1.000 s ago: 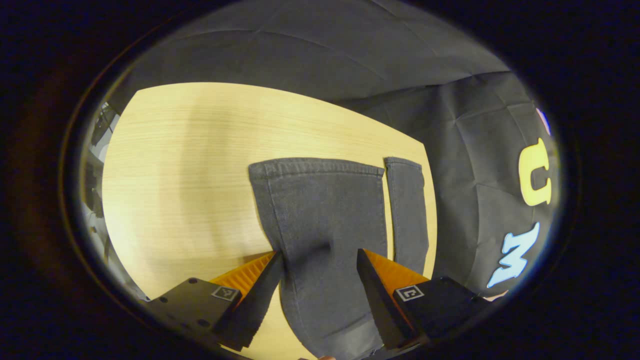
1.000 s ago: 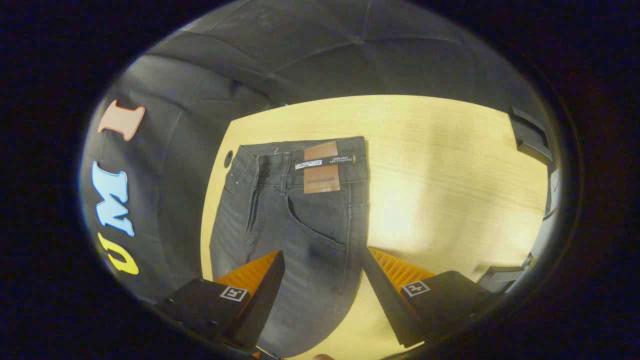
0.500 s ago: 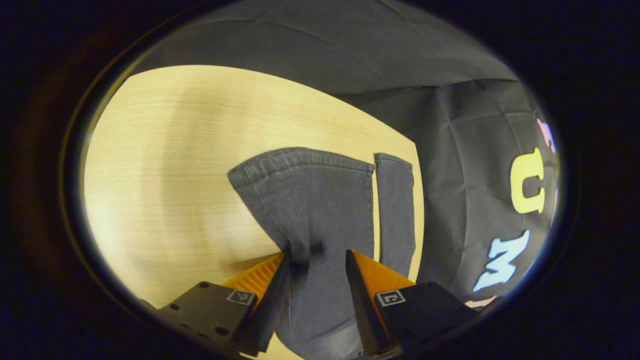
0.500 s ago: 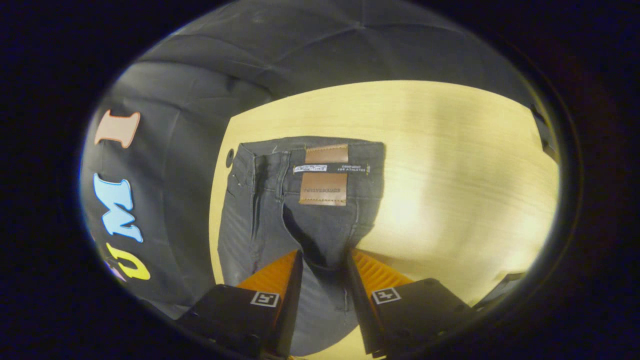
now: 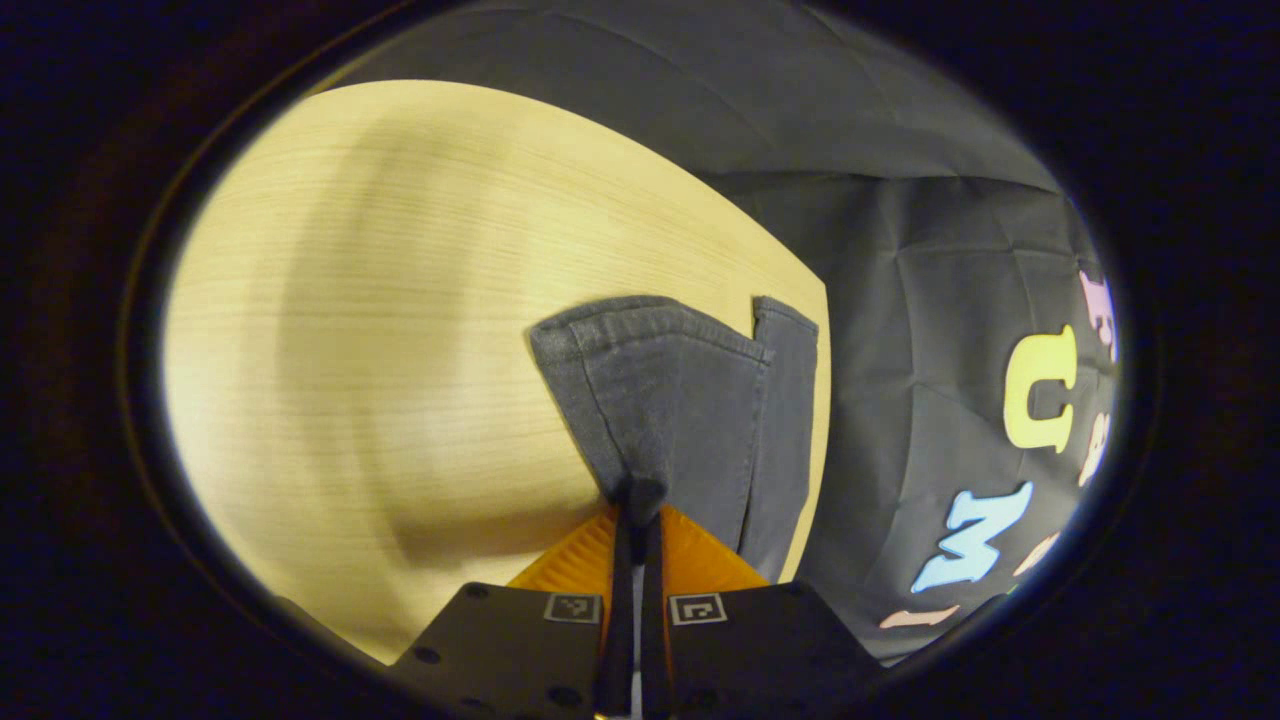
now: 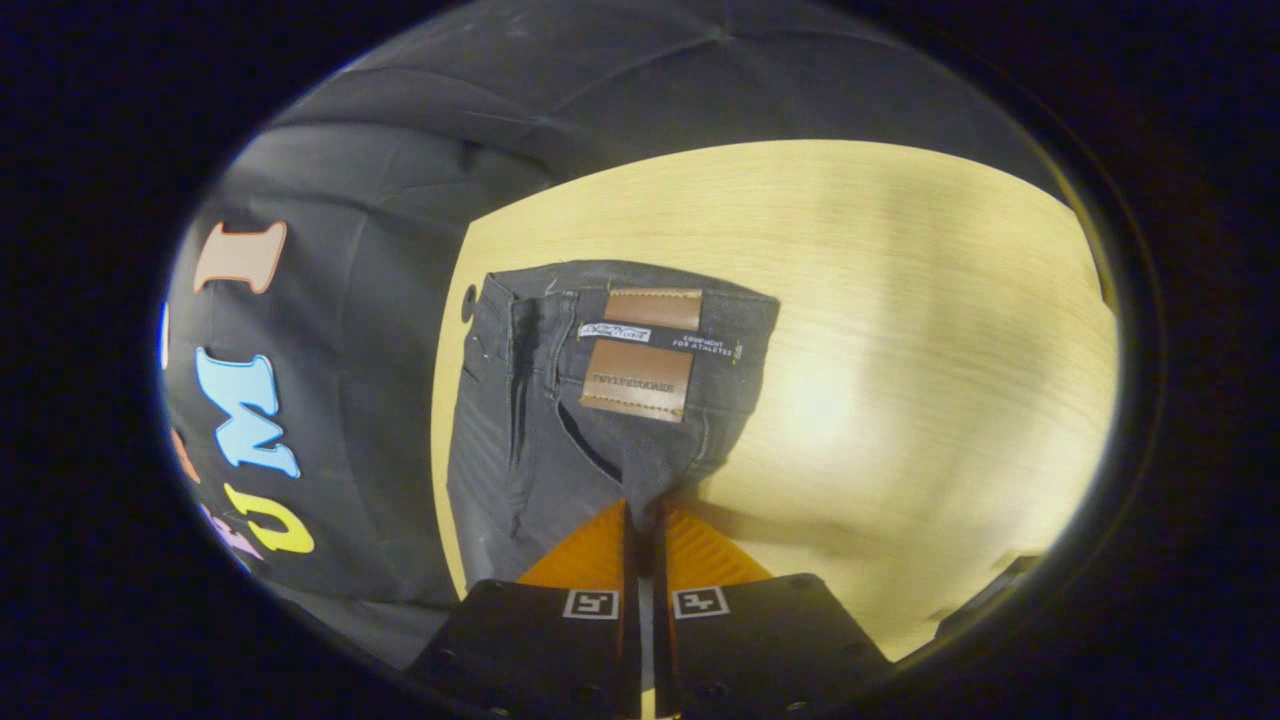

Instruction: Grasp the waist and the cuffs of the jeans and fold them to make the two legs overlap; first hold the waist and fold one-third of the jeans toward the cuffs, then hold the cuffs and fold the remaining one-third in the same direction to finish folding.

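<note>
Dark grey jeans lie on a light wooden table. In the left gripper view the near leg rises in a pinched ridge toward my left gripper, which is shut on its cloth. Its cuff lifts at the far end, and the second leg lies flat to the right by the table edge. The right gripper view holds the waist with two brown patches and the fly at left. My right gripper is shut on the denim below the pocket, which is bunched up between the fingers.
The wooden table spreads wide to the left of the legs, and in the right gripper view the table stretches to the right of the waist. The jeans lie close to the table edge by the black cloth wall.
Both grippers went from open over the flat denim to shut, each pinching a fold of cloth. The near leg and the waist side have been drawn up and inward.
</note>
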Demonstrator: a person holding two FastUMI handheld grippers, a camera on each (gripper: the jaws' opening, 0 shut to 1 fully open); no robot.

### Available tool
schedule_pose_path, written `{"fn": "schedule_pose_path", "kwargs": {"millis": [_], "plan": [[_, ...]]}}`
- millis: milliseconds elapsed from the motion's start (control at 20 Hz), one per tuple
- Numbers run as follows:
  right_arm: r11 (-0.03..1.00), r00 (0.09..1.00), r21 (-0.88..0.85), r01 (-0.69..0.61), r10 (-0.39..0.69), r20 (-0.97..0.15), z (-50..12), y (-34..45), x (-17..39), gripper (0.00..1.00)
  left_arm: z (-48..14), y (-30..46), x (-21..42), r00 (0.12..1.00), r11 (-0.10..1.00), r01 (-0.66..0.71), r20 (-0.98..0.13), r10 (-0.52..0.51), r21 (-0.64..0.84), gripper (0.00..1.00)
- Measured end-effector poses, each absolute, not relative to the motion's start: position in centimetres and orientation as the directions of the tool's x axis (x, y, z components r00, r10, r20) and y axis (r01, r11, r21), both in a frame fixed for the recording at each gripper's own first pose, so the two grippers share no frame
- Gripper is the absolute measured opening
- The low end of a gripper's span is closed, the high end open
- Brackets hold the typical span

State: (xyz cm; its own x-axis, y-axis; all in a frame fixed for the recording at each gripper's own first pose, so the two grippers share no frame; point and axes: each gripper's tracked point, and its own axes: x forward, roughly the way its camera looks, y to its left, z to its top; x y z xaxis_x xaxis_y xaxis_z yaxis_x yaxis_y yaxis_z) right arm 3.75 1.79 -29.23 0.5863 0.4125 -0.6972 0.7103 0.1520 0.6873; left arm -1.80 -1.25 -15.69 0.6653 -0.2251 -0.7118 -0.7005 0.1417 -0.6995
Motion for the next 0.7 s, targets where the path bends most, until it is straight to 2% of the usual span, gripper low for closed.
{"fn": "schedule_pose_path", "kwargs": {"millis": [100, 150, 200, 300, 400, 550, 600, 700], "plan": [[0.133, 0.609, 0.713, 0.688, 0.428, -0.668, -28.3, 1.6, 3.6, 0.03, -14.3, -1.0, -2.4, 0.687, 0.125, -0.683, -0.691, -0.226, -0.72, 0.11], [0.121, 0.619, 0.724, 0.679, 0.437, -0.653, -27.8, 1.5, 3.7, 0.03, -13.6, -0.9, -2.7, 0.696, 0.112, -0.677, -0.682, -0.225, -0.728, 0.07], [0.106, 0.632, 0.739, 0.665, 0.447, -0.633, -27.2, 1.4, 3.8, 0.02, -12.8, -0.7, -3.0, 0.707, 0.092, -0.669, -0.67, -0.228, -0.737, 0.11], [0.092, 0.649, 0.769, 0.632, 0.479, -0.591, -25.9, 0.9, 3.8, 0.02, -11.0, -0.2, -4.1, 0.729, 0.032, -0.657, -0.646, -0.225, -0.753, 0.07], [0.083, 0.655, 0.792, 0.605, 0.513, -0.554, -24.7, 0.6, 3.6, 0.02, -9.5, 0.2, -5.0, 0.744, -0.008, -0.65, -0.634, -0.213, -0.76, 0.11], [0.08, 0.643, 0.806, 0.587, 0.56, -0.523, -23.1, 0.7, 3.1, 0.02, -6.4, 0.8, -6.7, 0.756, 0.013, -0.633, -0.622, -0.205, -0.774, 0.11], [0.081, 0.64, 0.81, 0.581, 0.569, -0.516, -22.5, 0.5, 2.9, 0.02, -5.1, 0.8, -7.0, 0.76, 0.019, -0.626, -0.615, -0.211, -0.78, 0.07], [0.066, 0.647, 0.819, 0.57, 0.578, -0.497, -21.0, 0.0, 2.5, 0.02, -1.8, 0.4, -6.0, 0.769, 0.024, -0.601, -0.586, -0.256, -0.799, 0.11]]}}
